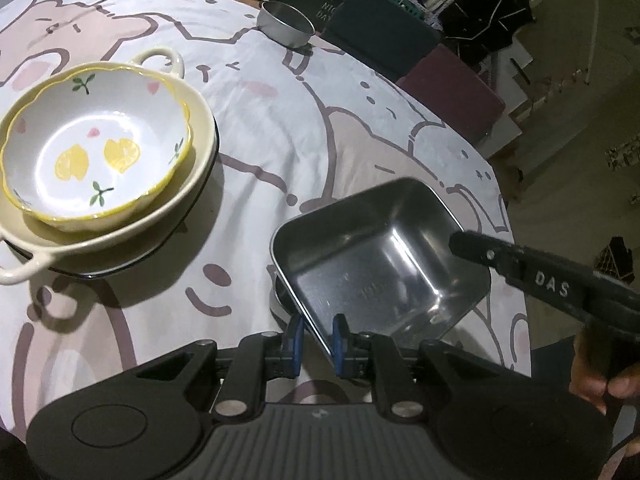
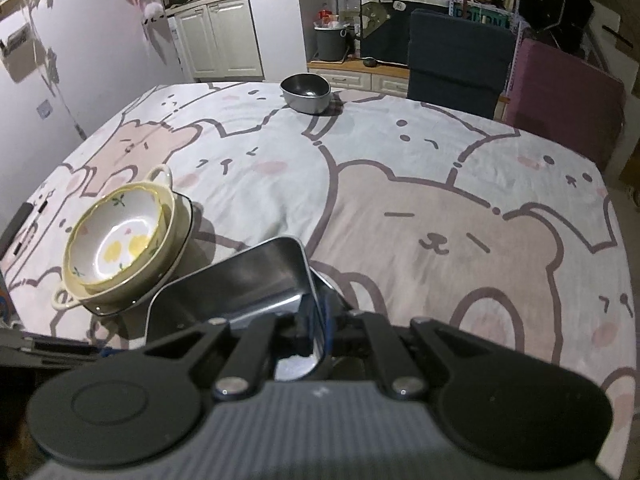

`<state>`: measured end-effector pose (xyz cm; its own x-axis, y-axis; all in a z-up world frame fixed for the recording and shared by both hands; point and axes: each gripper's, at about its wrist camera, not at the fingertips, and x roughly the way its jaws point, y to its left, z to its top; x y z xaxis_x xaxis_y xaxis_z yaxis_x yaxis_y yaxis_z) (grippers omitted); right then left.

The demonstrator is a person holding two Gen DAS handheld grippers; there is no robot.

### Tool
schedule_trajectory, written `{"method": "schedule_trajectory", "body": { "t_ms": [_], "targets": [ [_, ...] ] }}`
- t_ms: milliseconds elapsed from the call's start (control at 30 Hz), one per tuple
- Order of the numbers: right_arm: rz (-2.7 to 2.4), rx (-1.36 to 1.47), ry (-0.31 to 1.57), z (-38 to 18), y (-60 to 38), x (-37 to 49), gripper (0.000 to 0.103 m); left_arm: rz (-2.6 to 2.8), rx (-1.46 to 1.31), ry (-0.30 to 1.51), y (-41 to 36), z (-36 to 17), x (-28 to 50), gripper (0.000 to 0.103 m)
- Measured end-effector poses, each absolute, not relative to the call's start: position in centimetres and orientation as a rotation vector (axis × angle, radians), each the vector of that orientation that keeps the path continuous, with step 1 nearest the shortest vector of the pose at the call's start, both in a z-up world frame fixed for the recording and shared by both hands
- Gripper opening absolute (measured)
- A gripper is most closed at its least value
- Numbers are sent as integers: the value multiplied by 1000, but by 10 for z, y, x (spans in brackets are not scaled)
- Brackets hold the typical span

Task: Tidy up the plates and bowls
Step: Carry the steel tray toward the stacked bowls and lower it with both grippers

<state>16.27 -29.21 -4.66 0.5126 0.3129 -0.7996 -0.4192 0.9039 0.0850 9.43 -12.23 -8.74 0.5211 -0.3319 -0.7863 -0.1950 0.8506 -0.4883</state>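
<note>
A square steel tray (image 1: 380,256) with rounded corners and a polished, reflective inside sits tilted low over the cloth, near the table's front edge. The right gripper (image 2: 318,332) is clamped on one thin rim wall. The left gripper (image 1: 318,334) has its blue pads (image 1: 340,336) slightly apart astride the near rim — whether they press on it cannot be told.

To the left, a glossy scalloped bowl (image 1: 96,148) with lemon prints nests in a cream two-handled dish (image 1: 200,152), itself on a dark-rimmed plate (image 1: 160,254). A round metal bowl (image 1: 285,24) stands well apart at the far edge. The soft tablecloth (image 1: 280,140) bears cartoon bears.
</note>
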Motion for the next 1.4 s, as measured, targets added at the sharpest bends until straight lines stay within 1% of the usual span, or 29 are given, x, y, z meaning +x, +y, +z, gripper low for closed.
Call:
{"method": "schedule_trajectory", "body": {
  "t_ms": [300, 500, 667, 733, 800, 967, 1133, 1233, 1300, 1333, 1400],
  "targets": [
    [433, -183, 929, -52, -277, 178, 13, -79, -627, 1068, -126, -100, 97, 20],
    [431, -239, 981, -70, -271, 191, 13, -94, -641, 1061, -125, -102, 98, 24],
    [429, -258, 1031, -83, -272, 199, 14, -111, -637, 1055, -126, -101, 97, 25],
    [430, -271, 1048, -88, -272, 202, 14, -119, -636, 1055, -126, -101, 97, 25],
    [429, -277, 1064, -93, -272, 204, 15, -139, -640, 1059, -127, -101, 96, 17],
    [414, -307, 1095, -105, -269, 211, 13, -160, -643, 1068, -128, -101, 96, 16],
    [417, -305, 1099, -105, -269, 214, 13, -183, -661, 1056, -123, -95, 93, 16],
    [419, -288, 1100, -106, -271, 216, 14, -196, -667, 1056, -122, -92, 90, 25],
    [420, -277, 1100, -106, -273, 217, 15, -196, -674, 1060, -120, -91, 88, 36],
    [420, -274, 1099, -106, -273, 217, 16, -192, -677, 1062, -120, -91, 87, 39],
    [421, -273, 1100, -108, -274, 217, 16, -178, -680, 1066, -118, -93, 87, 48]
  ]
}}
